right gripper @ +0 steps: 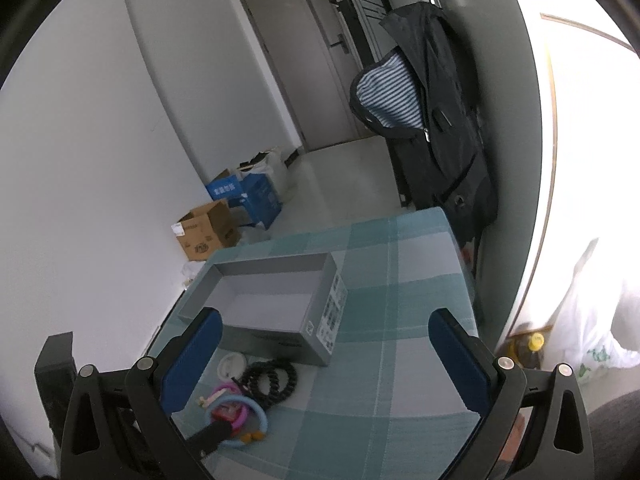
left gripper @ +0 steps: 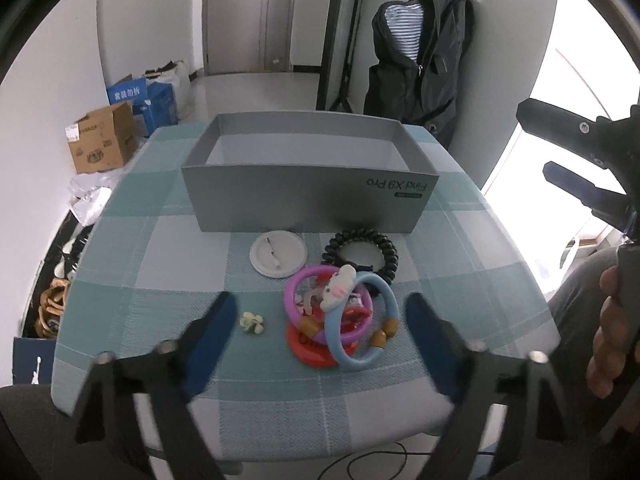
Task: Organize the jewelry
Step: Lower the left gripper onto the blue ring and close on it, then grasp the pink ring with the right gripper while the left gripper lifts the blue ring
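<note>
A pile of jewelry lies near the front of the checked table: a purple ring (left gripper: 295, 294), a blue beaded bracelet (left gripper: 390, 300) with a white plush charm (left gripper: 338, 286), and a red disc (left gripper: 308, 346) beneath. Behind the pile sit a black spiral hair tie (left gripper: 360, 252) and a white round disc (left gripper: 278, 254). A small pale green piece (left gripper: 252, 322) lies to the left. The grey open box (left gripper: 308, 196) stands behind, with nothing visible inside. My left gripper (left gripper: 320, 316) is open, its fingers either side of the pile without touching it. My right gripper (right gripper: 328, 340) is open and holds nothing, off to the right.
The teal checked cloth (left gripper: 160, 248) ends close in front of my left gripper. A black jacket (left gripper: 420, 60) hangs behind the table at the right. Cardboard boxes (left gripper: 102, 144) stand on the floor at left. A person's hand (left gripper: 608, 328) holds the right gripper's handle.
</note>
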### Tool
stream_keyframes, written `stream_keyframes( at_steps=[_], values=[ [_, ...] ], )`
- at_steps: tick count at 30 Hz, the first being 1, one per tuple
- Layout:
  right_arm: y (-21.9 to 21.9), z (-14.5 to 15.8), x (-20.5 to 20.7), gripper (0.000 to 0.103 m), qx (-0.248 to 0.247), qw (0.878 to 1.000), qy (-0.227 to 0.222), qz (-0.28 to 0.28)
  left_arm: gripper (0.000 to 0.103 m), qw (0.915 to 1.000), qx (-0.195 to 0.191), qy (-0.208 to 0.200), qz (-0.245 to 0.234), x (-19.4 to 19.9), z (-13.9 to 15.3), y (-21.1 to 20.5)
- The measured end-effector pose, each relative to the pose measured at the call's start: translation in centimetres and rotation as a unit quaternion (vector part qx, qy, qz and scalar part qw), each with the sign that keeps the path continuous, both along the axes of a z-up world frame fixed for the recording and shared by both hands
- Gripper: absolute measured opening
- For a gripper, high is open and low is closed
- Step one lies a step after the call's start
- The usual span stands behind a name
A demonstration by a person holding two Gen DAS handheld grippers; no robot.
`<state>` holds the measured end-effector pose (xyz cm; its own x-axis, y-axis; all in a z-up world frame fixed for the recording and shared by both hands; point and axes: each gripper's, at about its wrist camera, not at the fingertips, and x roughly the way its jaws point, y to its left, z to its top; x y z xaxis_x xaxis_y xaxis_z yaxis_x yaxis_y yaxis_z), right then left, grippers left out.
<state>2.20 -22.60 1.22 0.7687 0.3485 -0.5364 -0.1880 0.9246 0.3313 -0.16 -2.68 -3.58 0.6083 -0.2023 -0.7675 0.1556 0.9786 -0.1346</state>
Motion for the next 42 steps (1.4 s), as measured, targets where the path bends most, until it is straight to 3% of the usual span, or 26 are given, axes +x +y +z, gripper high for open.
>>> stream_keyframes(
  at_steps=[6, 8, 13, 22, 31, 37, 42],
  values=[
    [0.2, 0.0, 0.0, 0.103, 0.004, 1.000, -0.001, 0.006, 0.049, 0.9998, -0.020, 0.004, 0.005, 0.5, 0.0, 0.5],
    [0.3, 0.1, -0.1, 0.103, 0.002, 1.000, -0.004, 0.008, 0.036, 0.9997, -0.023, 0.004, 0.005, 0.7, -0.1, 0.5],
    [0.6, 0.0, -0.1, 0.103, -0.002, 1.000, -0.005, 0.012, 0.015, 0.9996, -0.027, 0.000, -0.008, 0.7, 0.1, 0.3],
    [0.6, 0.0, 0.0, 0.103, -0.001, 1.000, -0.003, 0.011, 0.008, 0.9990, -0.039, -0.007, -0.021, 0.5, 0.6, 0.3],
    [0.6, -0.4, 0.1, 0.103, -0.002, 1.000, 0.005, 0.009, 0.008, 0.9955, -0.087, -0.027, -0.024, 0.5, 2.1, 1.1],
    [0.4, -1.6, 0.8, 0.103, 0.026, 0.998, 0.052, 0.020, 0.008, 0.9918, -0.113, -0.059, 0.012, 0.8, 3.6, 3.3],
    [2.4, -3.3, 1.0, 0.103, 0.043, 0.991, 0.107, 0.075, 0.008, 0.9875, -0.118, -0.089, 0.056, 1.1, 4.4, 6.1]
  ],
)
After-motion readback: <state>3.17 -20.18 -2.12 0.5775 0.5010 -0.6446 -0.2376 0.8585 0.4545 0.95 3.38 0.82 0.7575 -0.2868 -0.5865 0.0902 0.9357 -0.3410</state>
